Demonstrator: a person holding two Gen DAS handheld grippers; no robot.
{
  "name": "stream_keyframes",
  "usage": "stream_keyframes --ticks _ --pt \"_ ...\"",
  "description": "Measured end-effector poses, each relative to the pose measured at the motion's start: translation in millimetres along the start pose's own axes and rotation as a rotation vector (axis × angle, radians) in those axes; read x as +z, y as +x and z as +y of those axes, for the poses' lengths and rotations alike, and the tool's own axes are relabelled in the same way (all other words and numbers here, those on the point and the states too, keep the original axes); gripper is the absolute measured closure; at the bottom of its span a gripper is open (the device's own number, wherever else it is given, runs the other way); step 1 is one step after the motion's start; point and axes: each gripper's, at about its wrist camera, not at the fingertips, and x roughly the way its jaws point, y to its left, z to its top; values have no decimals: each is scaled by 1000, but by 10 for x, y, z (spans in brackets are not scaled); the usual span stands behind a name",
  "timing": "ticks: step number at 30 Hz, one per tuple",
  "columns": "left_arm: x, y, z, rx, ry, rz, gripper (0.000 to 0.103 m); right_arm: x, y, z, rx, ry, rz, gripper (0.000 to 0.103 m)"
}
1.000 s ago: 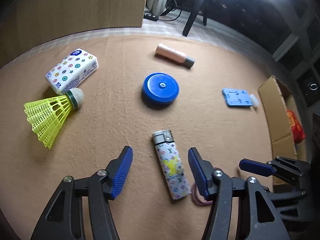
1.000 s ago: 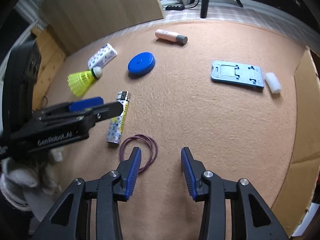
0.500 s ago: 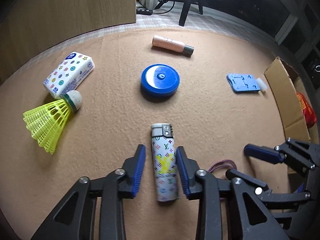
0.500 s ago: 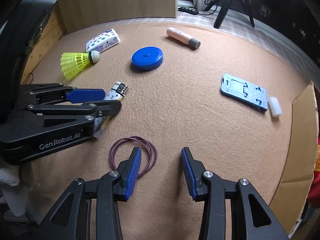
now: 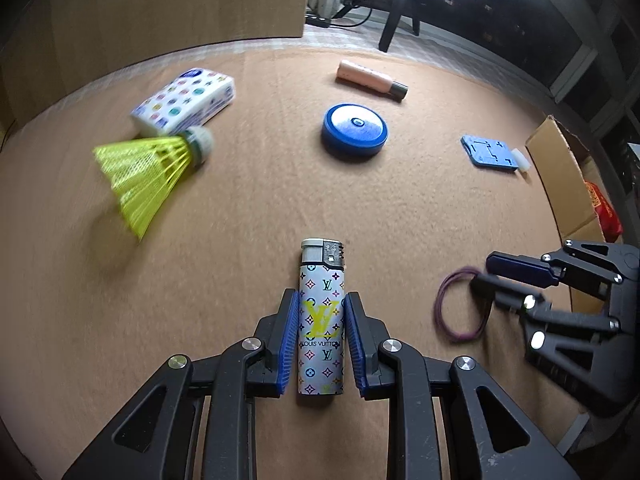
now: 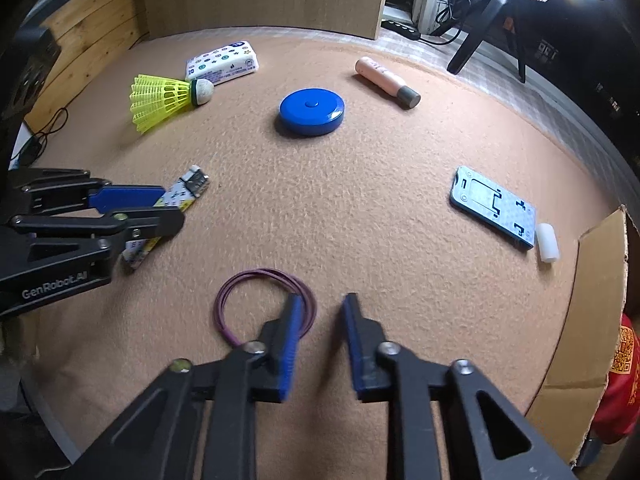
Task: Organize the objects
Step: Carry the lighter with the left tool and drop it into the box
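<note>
My left gripper (image 5: 321,308) is shut on a white patterned lighter (image 5: 322,300) that lies on the tan felt mat (image 5: 248,208); the lighter's metal head points away from me. In the right wrist view the lighter (image 6: 182,192) pokes out past the left gripper (image 6: 160,208). My right gripper (image 6: 319,312) is open just above the mat, its left finger over the edge of a purple hair band (image 6: 256,300). The band (image 5: 456,308) also shows in the left wrist view beside the right gripper (image 5: 486,272).
A yellow shuttlecock (image 6: 168,96), a tissue pack (image 6: 222,62), a blue round disc (image 6: 312,112), a pink tube (image 6: 386,82), a blue flat stand (image 6: 494,206) and a small white cylinder (image 6: 547,242) lie further out. A cardboard box (image 6: 580,320) stands at the right edge.
My left gripper has closed on the lighter, which is now straight between the fingers. My right gripper has moved closer to the hair band.
</note>
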Motion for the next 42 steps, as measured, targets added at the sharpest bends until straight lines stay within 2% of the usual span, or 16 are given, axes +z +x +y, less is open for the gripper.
stream_keyframes --ticks 3,9,19,23,30,36,42 --pt "-95 -46 26 -8 -17 -4 78 -31 -19 -38 9 16 0 99" --pt "-202 -135 -1 -53 -53 -7 78 -128 -188 -216 62 122 -52 101" --pt "-120 -418 -498 -128 14 -69 78 -349 -831 -605 108 255 -195 101" --pt "-43 -490 -827 -170 64 -91 78 -500 -1130 -831 98 293 -243 101" --pt "55 -564 -1566 -249 180 -123 78 -924 -1509 -1359 29 391 -289 101" --pt "49 -518 -2242 -317 282 -112 78 -1295 -1600 -1800 -12 498 -290 101" --pt "27 -416 -2688 -346 349 -85 78 -1516 -1655 -1956 -39 547 -304 100"
